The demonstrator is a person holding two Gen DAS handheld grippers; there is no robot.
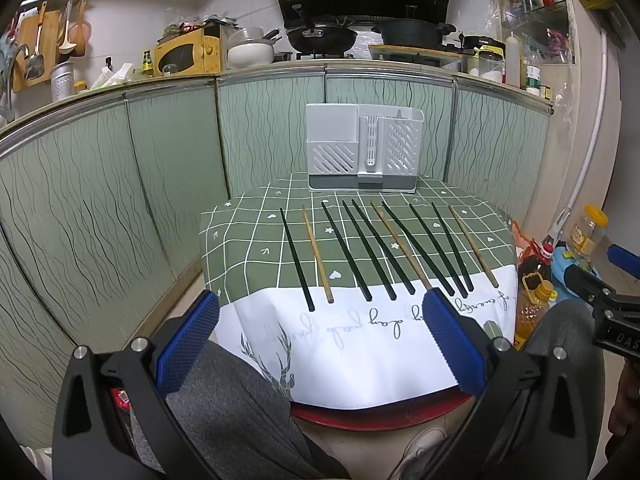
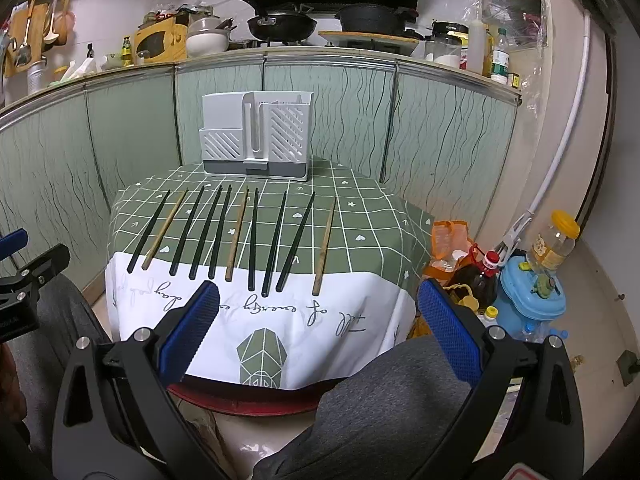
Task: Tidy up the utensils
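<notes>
Left gripper (image 1: 320,344) held low before the table edge, fingers wide apart and empty, right gripper (image 2: 318,332) level beside it, fingers also apart, ten chopsticks (image 1: 346,250) in a row on the green tablecloth (image 1: 248,240), white holder (image 1: 364,148) upright behind them

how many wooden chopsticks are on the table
3, all lying flat in the row on the green tablecloth: one second from the left, one near the middle, one at the far right end. The rest are black; none looks hidden.

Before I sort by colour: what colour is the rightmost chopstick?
Light brown, like wood; the rightmost chopstick shows best in the right wrist view.
</notes>
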